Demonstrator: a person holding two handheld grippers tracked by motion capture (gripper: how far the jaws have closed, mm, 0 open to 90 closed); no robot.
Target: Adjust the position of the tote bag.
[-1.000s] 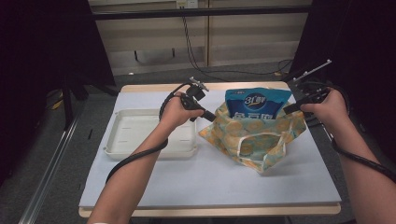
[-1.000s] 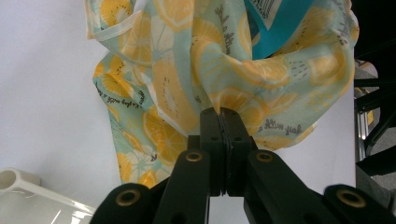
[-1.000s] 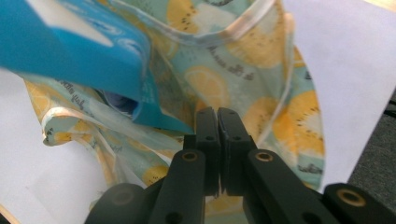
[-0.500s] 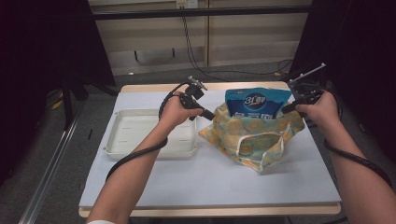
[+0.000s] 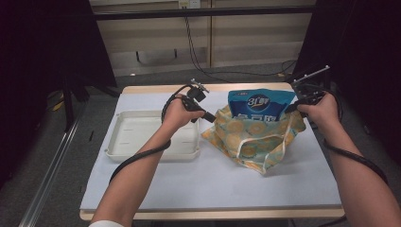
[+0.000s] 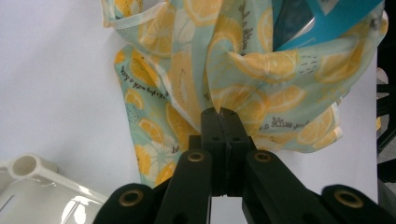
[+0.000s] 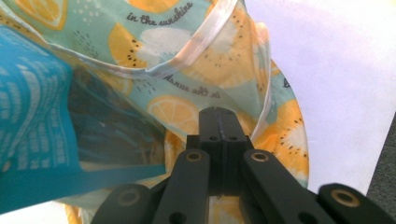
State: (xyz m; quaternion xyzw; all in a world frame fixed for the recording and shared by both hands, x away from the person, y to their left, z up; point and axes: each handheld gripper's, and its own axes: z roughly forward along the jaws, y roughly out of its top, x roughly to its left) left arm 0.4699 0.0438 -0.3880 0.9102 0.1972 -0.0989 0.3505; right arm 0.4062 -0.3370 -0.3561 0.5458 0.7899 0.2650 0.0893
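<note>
Blue pouch [image 5: 259, 105] half-hidden, lemon-print bag [image 5: 253, 137]

Grey floor [image 5: 56, 156], pale panelled wall [image 5: 246, 33], dark curtains [image 5: 42, 47].

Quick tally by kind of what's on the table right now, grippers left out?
Lemon-print fabric bag: 1
Blue snack pouch, standing in the bag: 1
White plastic tray: 1
Total: 3
</note>
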